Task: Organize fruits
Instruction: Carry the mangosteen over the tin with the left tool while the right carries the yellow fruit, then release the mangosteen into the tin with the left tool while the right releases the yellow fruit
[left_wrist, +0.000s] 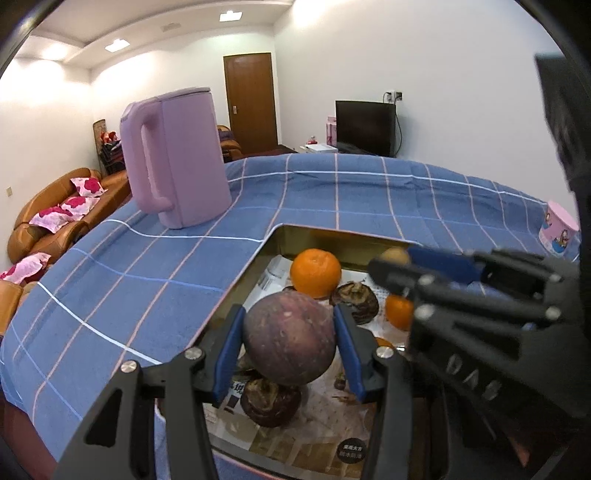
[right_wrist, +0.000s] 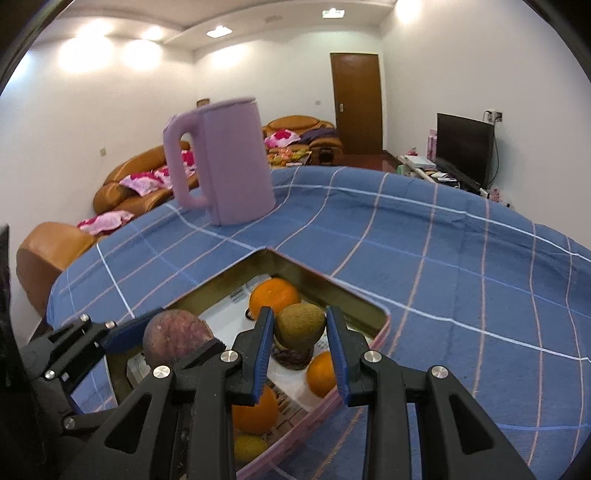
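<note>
Both claws over the open tin (left_wrist: 258, 254), each loaded. Left claw (left_wrist: 290, 345) clamped on a purple passion fruit (left_wrist: 290, 336), blue pads on its two flanks; fruit hangs above a dark shrivelled fruit (left_wrist: 269, 402) on the paper lining. Right claw (right_wrist: 300, 345) clamped on a brown-green kiwi (right_wrist: 301, 326), pads on either side, held above the tin interior.

In the tin: large orange (left_wrist: 315, 272) at the far corner, smaller orange (left_wrist: 399, 312), a second dark wrinkled fruit (left_wrist: 356, 301) between them. Right wrist view shows more oranges and a yellowish fruit near the front wall.

Risks, as judged:
- Passion fruit is round and smooth-skinned, gripped near its widest part; a tilt or jolt could roll it out of the pads onto the fruit below
- Kiwi is soft; too hard a squeeze would bruise it
- The two claws sit close side by side over the tin; a sideways swing by either could knock the other and shake a fruit loose
- A lowered claw could catch the tin's thin metal rim

Room: blue checked cloth (left_wrist: 147, 288) on the worktop lies open left of and beyond the tin. Lilac kettle (left_wrist: 177, 158) stands well apart at far left; pink printed cup (left_wrist: 557, 229) near the right edge. Worktop edge drops off left toward the sofa (left_wrist: 48, 206)
</note>
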